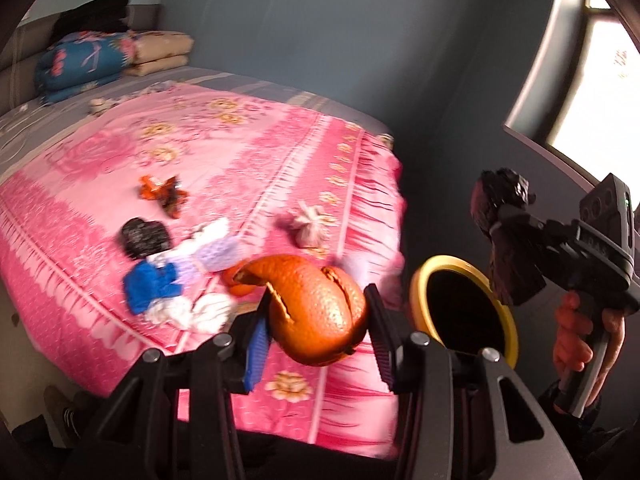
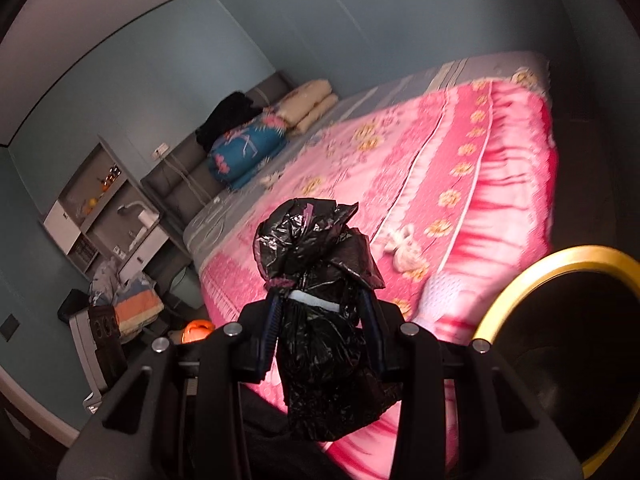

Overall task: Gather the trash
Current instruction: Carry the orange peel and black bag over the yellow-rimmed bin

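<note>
Left wrist view: left tongs [image 1: 318, 320] clenched on an orange peel [image 1: 316, 312], which sits between the two pads and bulges out past the tips. Peel is lifted clear of the bed [image 1: 200, 152] and hangs over the pink cover's near edge. Bin [image 1: 464, 312], black inside with a yellow rim, stands just right of the peel, off the bed's corner. Right tongs [image 1: 502, 224] are seen from the side, above and right of the bin, grasping a crumpled black bag [image 1: 502, 236]; a hand [image 1: 576, 336] grips their handle. Left on the cover: an orange-and-black wrapper [image 1: 162, 194], a dark wad [image 1: 144, 236], blue, white and lilac scraps [image 1: 176, 284] near the peel, a white knotted wad [image 1: 310, 226] further right. Folded quilts [image 1: 104, 60] at the head of the bed.

Right wrist view: right tongs [image 2: 320, 316] clenched on the black bag [image 2: 320, 300], pads pressing its middle; the bag bunches above the tips and hangs down below them. It is held over the bed's [image 2: 420, 160] near edge. Bin [image 2: 516, 280] rim is at lower right, beside the bag, not touching. White wad [image 2: 404, 250] lies on the cover beyond the bag. Shelves [image 2: 100, 216] stand at far left.
</note>
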